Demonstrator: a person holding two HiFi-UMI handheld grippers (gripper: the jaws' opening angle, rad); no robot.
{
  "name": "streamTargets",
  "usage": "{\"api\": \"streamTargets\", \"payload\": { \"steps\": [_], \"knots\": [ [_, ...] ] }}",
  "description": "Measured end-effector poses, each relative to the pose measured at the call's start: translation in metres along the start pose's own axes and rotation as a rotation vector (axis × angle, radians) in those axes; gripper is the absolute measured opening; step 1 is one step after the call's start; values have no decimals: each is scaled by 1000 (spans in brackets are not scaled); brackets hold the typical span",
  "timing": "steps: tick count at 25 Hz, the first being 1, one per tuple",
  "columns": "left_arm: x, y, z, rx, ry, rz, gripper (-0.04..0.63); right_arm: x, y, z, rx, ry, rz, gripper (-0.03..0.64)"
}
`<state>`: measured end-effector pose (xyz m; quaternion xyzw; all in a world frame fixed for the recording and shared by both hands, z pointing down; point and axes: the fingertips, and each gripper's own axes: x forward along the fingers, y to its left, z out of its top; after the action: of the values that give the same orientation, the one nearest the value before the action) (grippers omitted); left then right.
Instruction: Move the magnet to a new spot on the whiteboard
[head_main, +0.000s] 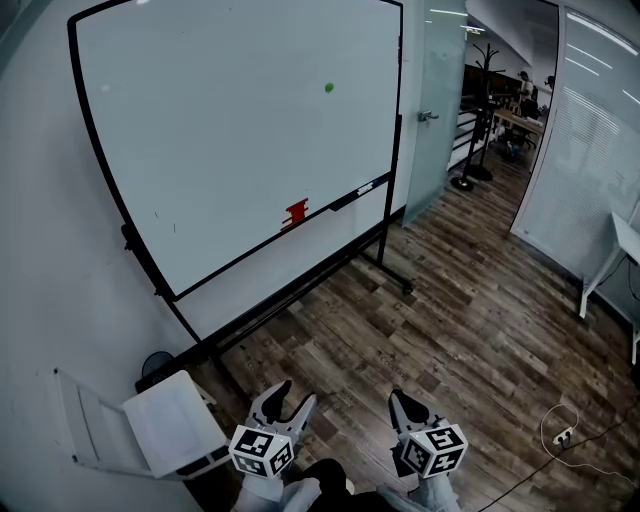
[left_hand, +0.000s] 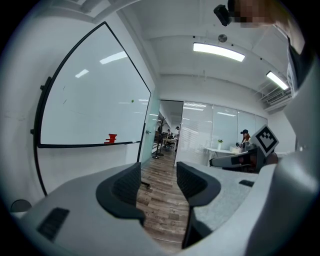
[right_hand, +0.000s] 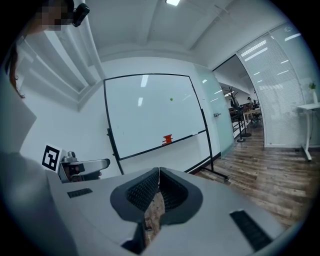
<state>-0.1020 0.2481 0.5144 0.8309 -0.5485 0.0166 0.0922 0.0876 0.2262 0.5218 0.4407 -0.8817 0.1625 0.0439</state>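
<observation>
The magnet (head_main: 328, 87) is a small green dot stuck on the upright face of the whiteboard (head_main: 230, 130), well ahead of both sets of jaws and far above them. It looks round, so no long axis or pointing direction can be made out at this size. In the right gripper view it (right_hand: 171, 99) sits high above the jaws and slightly to their right. In the left gripper view it (left_hand: 132, 101) lies up and to the left of the jaw gap.

The left gripper (head_main: 295, 397) has its jaws spread, with only floor showing between the ribbed dark pads (left_hand: 131, 182). The right gripper (head_main: 400, 398) has its jaws pressed together at the tips, pinching nothing (right_hand: 159, 172).

The whiteboard is a smooth, glossy white panel in a thin black frame on a black rolling stand. A small red object (head_main: 296, 212) rests on its lower tray, ahead of the jaws and below the magnet. The wood-plank floor (head_main: 450, 300) lies bare between the jaws and the board. Just left of the left jaws stands a white folding piece (head_main: 150, 425). To the right of the right jaws, a white cable (head_main: 560, 430) lies coiled on the floor. Beyond the board are a frosted glass panel (head_main: 435, 100) and a black coat stand (head_main: 485, 100).
</observation>
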Motion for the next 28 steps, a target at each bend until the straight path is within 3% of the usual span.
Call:
{"api": "streamTargets", "payload": {
  "steps": [11,28],
  "knots": [
    [14,6,-7,-7,18,-18,224,11,-1,-7,20,14,-2,29],
    [139,54,31,6,21,-42,224,110,-69,44,60,-1,-10,29]
  ]
}}
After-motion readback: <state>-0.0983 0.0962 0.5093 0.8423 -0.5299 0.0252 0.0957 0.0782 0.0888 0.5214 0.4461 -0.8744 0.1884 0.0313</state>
